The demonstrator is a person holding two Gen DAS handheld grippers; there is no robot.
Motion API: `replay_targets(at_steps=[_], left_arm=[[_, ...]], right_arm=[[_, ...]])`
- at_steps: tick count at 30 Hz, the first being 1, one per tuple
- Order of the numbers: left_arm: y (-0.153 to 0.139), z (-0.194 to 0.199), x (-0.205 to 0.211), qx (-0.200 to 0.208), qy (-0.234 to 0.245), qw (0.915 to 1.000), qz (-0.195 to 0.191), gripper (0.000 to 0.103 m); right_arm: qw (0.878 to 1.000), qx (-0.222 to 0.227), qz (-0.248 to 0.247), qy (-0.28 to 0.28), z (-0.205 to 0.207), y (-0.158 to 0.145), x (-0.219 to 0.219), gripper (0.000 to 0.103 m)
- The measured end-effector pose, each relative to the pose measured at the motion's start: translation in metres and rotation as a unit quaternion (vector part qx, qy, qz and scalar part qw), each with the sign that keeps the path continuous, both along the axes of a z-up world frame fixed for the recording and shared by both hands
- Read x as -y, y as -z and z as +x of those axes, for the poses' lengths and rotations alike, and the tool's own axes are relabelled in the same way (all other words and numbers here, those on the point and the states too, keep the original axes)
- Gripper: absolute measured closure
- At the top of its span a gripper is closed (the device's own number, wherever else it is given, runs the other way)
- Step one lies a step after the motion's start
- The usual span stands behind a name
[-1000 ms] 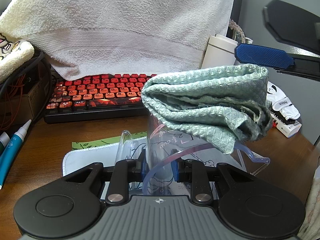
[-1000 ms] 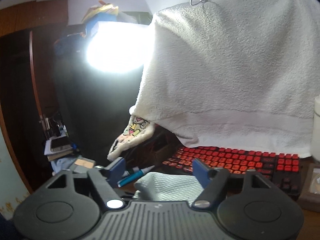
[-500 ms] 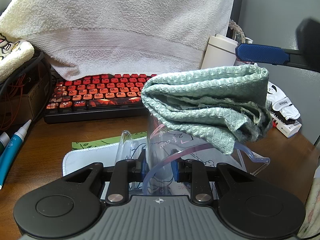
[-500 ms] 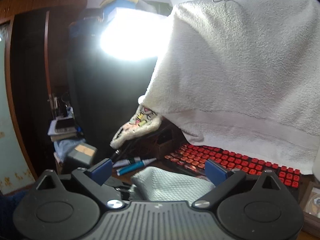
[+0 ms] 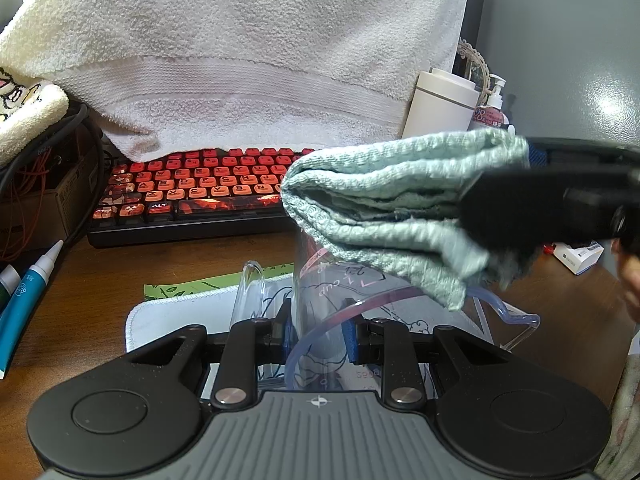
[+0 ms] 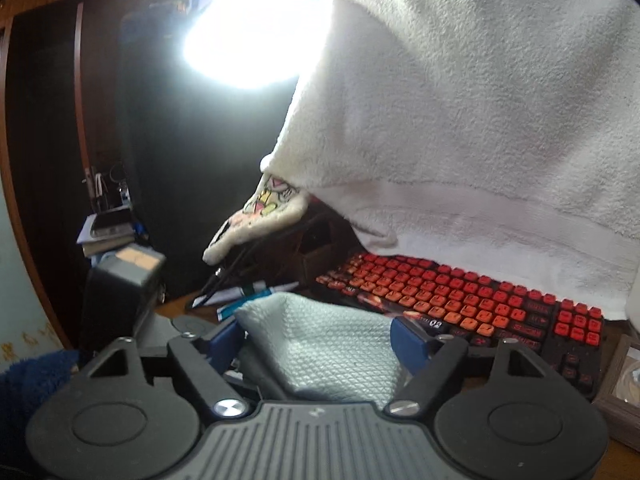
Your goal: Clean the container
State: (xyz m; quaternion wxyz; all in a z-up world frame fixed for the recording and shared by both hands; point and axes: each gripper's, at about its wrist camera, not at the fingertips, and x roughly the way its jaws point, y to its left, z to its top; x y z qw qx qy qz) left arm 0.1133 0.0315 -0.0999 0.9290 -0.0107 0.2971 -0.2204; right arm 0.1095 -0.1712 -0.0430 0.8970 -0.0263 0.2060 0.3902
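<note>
1 cup (image 5: pixel 320 300) – 1 cloth (image 5: pixel 384 208) – 2 grippers

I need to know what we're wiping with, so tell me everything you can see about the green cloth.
The green cloth is a pale sea-green woven rag with a small diamond texture, folded into several thick layers. It lies bunched across the top of the clear measuring cup, which the left gripper clamps. Its left end bulges free, and a lower corner droops over the cup's rim. The right gripper straddles it, jaws closing with the cloth between them. No stains show; whether it is wet cannot be told.
</note>
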Motion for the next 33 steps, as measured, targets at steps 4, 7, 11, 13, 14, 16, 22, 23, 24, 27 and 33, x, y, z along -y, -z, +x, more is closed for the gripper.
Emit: replay_targets(at_steps=[4,7,11,13,14,16,22,23,24,27,33], left_arm=[[0.000,0.000,0.000,0.000,0.000,1.0000,0.000,0.078],[0.000,0.000,0.000,0.000,0.000,1.0000,0.000,0.078],[-0.001,-0.001,0.000,0.001,0.000,1.0000,0.002,0.078],[-0.001,-0.001,0.000,0.001,0.000,1.0000,0.001,0.078],[-0.001,-0.001,0.000,0.001,0.000,1.0000,0.002,0.078],[-0.001,-0.001,0.000,0.001,0.000,1.0000,0.002,0.078],[-0.001,-0.001,0.000,0.001,0.000,1.0000,0.002,0.078],[-0.001,-0.001,0.000,0.001,0.000,1.0000,0.002,0.078],[-0.001,-0.001,0.000,0.001,0.000,1.0000,0.002,0.078],[-0.001,-0.002,0.000,0.001,0.000,1.0000,0.002,0.078],[-0.001,-0.001,0.000,0.001,0.000,1.0000,0.002,0.078]], right_arm=[[0.999,0.025,-0.036,0.002,-0.006,0.007,-0.012,0.023],[0.999,0.030,-0.039,0.001,-0.007,0.007,-0.013,0.026],[1.000,0.021,-0.013,0.012,-0.001,0.003,-0.004,0.056],[1.000,0.019,-0.008,0.014,0.002,0.002,-0.002,0.061],[1.000,0.022,-0.012,0.016,0.003,0.002,-0.003,0.063],[0.999,0.030,-0.019,0.022,0.005,0.001,-0.004,0.067],[0.999,0.021,-0.004,0.050,0.022,0.005,0.005,0.071],[0.999,0.017,0.000,0.047,0.023,0.005,0.006,0.071],[0.999,0.014,0.005,0.044,0.024,0.005,0.007,0.071],[0.999,0.013,0.009,0.029,0.018,0.007,0.008,0.071],[1.000,0.020,0.011,-0.015,-0.005,0.005,0.000,0.071]])
